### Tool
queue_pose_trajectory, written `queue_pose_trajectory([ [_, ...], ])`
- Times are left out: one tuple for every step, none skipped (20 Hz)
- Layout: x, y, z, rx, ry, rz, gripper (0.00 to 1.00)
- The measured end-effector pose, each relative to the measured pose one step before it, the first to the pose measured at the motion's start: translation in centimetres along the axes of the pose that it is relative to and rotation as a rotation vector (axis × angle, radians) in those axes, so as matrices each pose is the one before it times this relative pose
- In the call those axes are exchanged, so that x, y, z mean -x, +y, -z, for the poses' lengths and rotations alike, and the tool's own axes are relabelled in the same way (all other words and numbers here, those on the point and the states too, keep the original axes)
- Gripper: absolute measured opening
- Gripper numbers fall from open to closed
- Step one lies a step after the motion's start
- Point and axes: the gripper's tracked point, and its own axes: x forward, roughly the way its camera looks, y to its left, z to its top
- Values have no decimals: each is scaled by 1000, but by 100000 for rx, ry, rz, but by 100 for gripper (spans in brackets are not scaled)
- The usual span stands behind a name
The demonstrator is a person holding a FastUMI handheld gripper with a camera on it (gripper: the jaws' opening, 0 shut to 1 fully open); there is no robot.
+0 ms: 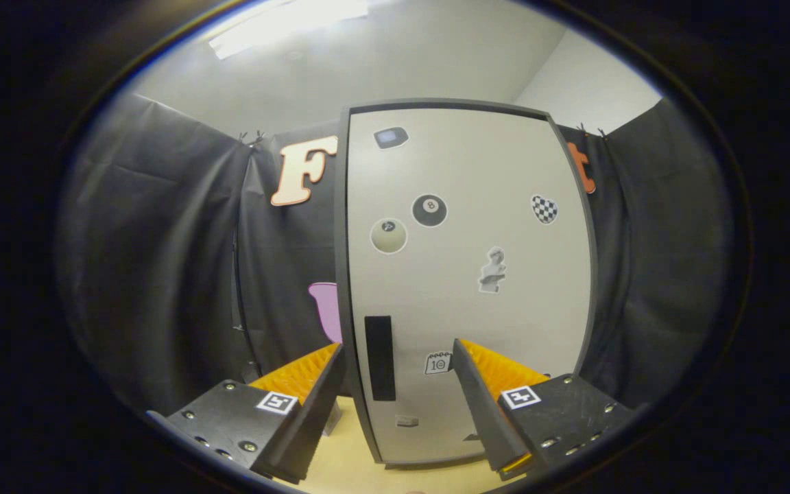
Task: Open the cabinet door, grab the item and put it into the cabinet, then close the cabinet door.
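Two fingers of the gripper (395, 384) stood spread before the shut cabinet door (467, 274), its dark handle (379, 357) just ahead between them; a clean opening likely meant closing squarely on that handle.

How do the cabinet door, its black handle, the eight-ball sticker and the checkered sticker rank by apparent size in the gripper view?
1. cabinet door
2. black handle
3. eight-ball sticker
4. checkered sticker

The open fingers straddle the handle.
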Motion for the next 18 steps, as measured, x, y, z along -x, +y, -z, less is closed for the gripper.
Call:
queue_pose_trajectory([
  [-395, 306, 338, 375, 535, -511, 92],
  [-542, 361, 397, 671, 860, -575, 92],
  [-621, 326, 583, 739, 1190, -477, 92],
  [-676, 391, 491, 954, 976, -387, 92],
  [-676, 274, 456, 1003, 791, -176, 92],
  [-687, 335, 385, 879, 652, -142, 92],
  [-657, 273, 292, 883, 145, 84, 92],
  [-648, 150, 231, 774, 72, 832, 92],
  [-752, 206, 306, 671, 230, 463, 92],
  [-695, 191, 352, 460, 653, 516, 92],
  [-607, -36, 208, 374, 324, 1000, 92],
  [-710, -297, 228, 461, 159, 2157, 87],
  [-467, -68, 183, 91, 444, 1163, 81],
  [-589, -176, 243, 184, 570, 1143, 76],
  [-449, -124, 310, 471, 841, 711, 76],
  [-456, -108, 271, 596, 737, 747, 76],
  [-128, -20, 380, 418, 1145, -53, 76],
  [-408, -467, 233, 611, 274, 2211, 69],
])
